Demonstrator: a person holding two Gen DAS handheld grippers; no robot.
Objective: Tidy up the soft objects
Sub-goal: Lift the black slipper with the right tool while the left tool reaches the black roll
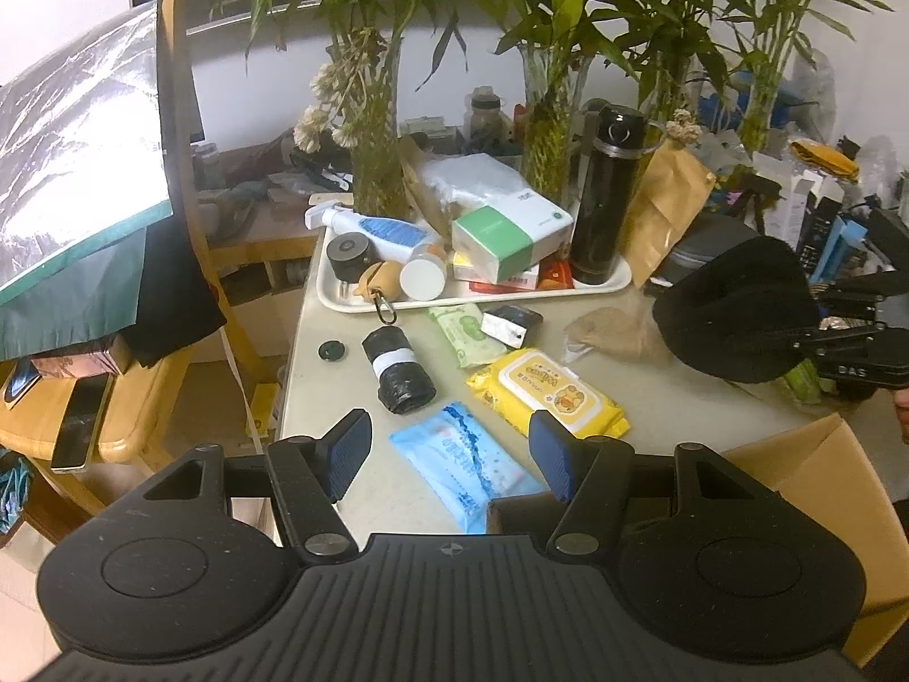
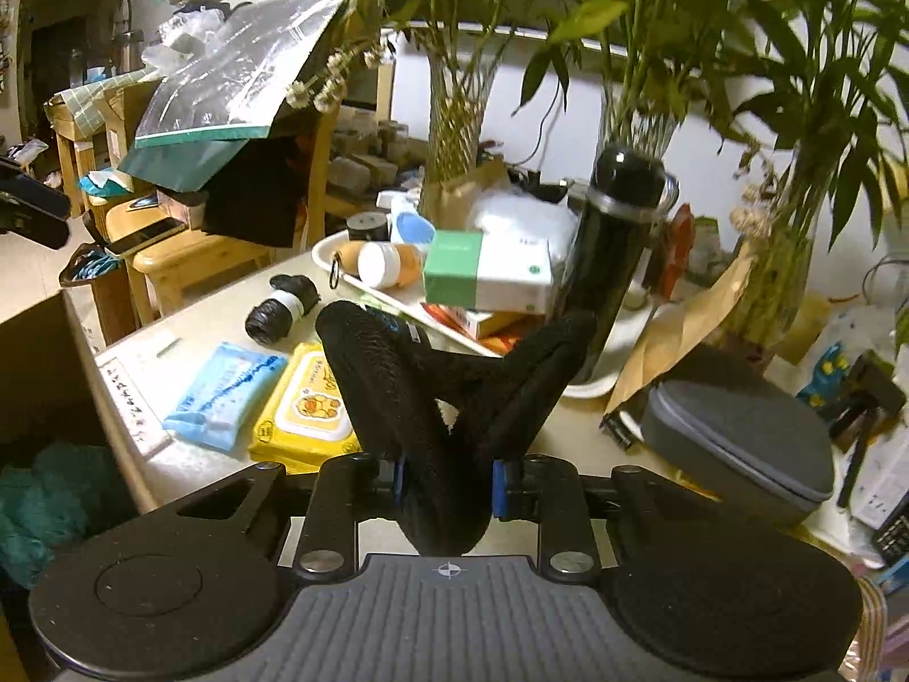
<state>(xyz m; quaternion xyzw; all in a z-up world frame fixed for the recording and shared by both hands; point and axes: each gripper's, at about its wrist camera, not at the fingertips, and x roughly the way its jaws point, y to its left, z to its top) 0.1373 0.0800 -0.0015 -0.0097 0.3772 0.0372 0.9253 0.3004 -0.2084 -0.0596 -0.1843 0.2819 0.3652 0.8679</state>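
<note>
While the right tool (image 2: 449, 483) pinches a floppy black mesh fabric piece (image 2: 432, 398) above the beige counter (image 2: 187, 460), its loose folds may snag the tall black flask (image 2: 613, 250). Left tool (image 1: 449, 449) gapes wide, empty, over the blue wipes pack (image 1: 466, 460).
</note>
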